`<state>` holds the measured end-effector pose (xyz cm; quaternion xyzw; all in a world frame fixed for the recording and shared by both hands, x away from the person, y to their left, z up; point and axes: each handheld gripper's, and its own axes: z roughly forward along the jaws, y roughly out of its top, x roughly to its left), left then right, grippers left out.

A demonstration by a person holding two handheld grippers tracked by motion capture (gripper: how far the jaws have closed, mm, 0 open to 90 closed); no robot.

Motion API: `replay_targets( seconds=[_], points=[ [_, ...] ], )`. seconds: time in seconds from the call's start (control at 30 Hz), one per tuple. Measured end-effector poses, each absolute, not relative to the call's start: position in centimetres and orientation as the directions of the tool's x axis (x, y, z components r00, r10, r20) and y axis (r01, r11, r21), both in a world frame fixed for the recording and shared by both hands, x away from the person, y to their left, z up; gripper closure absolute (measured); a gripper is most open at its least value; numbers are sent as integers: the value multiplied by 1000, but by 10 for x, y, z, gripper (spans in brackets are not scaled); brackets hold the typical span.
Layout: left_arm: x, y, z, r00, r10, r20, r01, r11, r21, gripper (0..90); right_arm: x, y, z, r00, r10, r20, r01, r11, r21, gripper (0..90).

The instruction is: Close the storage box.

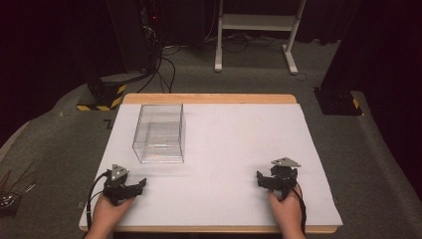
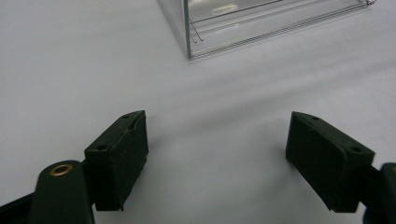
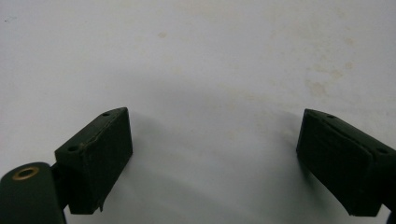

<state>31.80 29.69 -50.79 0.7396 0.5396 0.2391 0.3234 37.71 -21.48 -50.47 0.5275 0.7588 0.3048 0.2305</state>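
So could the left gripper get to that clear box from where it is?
Probably yes: the left gripper is open and holds nothing, and bare white table lies between it and the clear box.

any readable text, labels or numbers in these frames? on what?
No readable text.
A dark mark by the mat's far left corner, partly hidden and blurred: unreadable.
Clear box: no label.
Yellow-black hazard stripes on the floor base: a marking, no words.

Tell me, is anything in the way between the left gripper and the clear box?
No, nothing visible is. The left gripper sits open near the table's front edge, and only bare white tabletop lies between it and the clear box farther back. Its jaws hold nothing.
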Motion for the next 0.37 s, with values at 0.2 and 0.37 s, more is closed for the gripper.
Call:
replay_targets(
  seconds=[0.2,0.37],
  points=[
    [318,298,-508,309,951,5,642,-213,736,210,377,-215,-505,-337,941,-30,659,258,706,104],
    [319,298,-508,313,950,6,641,-216,736,209,377,-215,-505,-337,941,-29,659,258,706,104]
  ],
)
